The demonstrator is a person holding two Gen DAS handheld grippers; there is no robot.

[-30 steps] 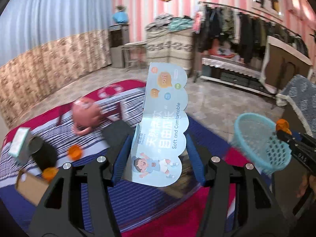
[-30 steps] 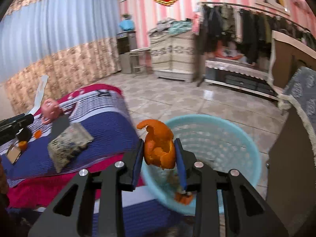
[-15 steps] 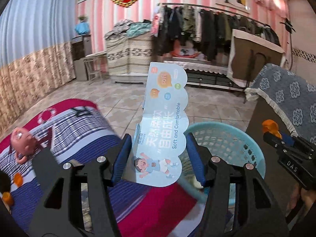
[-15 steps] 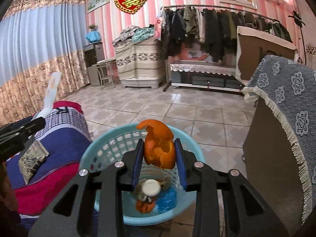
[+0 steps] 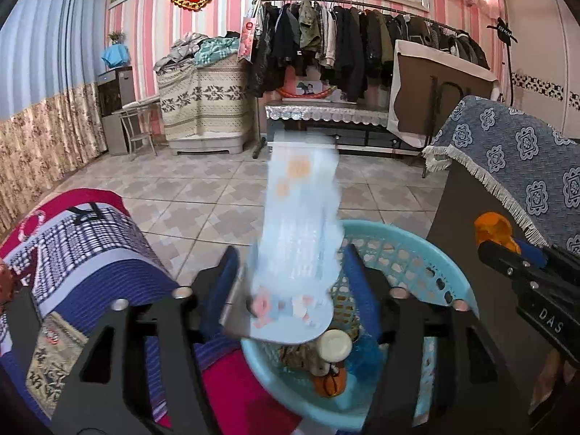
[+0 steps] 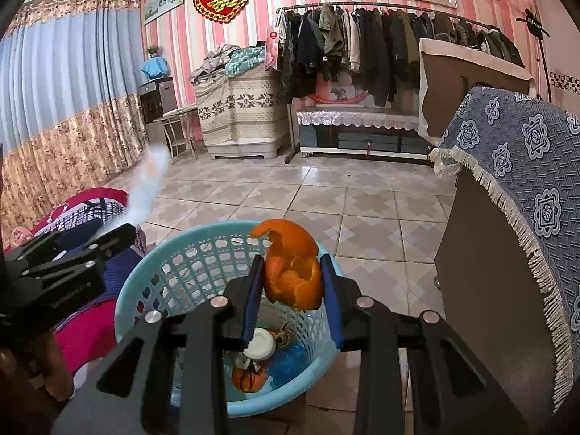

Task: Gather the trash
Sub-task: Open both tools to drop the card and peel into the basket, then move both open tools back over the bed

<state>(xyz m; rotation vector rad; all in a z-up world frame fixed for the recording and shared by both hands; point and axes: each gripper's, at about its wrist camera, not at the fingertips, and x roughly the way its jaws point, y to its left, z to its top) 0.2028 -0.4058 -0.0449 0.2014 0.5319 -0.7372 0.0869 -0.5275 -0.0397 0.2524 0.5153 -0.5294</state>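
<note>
A light blue plastic basket [image 6: 170,272] stands on the floor and holds a white cap, orange peel and a blue wrapper. It also shows in the left wrist view [image 5: 431,253]. My left gripper [image 5: 290,282] is over its near rim with jaws spread; the light blue printed package [image 5: 301,239] is blurred between them and no longer gripped. My right gripper [image 6: 291,286] is shut on an orange peel [image 6: 291,272] above the basket. That gripper also shows in the left wrist view [image 5: 507,250].
A bed with a striped red and blue blanket [image 5: 90,253] lies left of the basket. A cabinet under a blue patterned cloth [image 6: 525,188] stands to the right. A tiled floor, a clothes rack [image 6: 380,43] and covered furniture are behind.
Both grippers have moved from the bed to over the basket. My left jaws have opened and the blue package is slipping down, blurred. The right still holds the peel.
</note>
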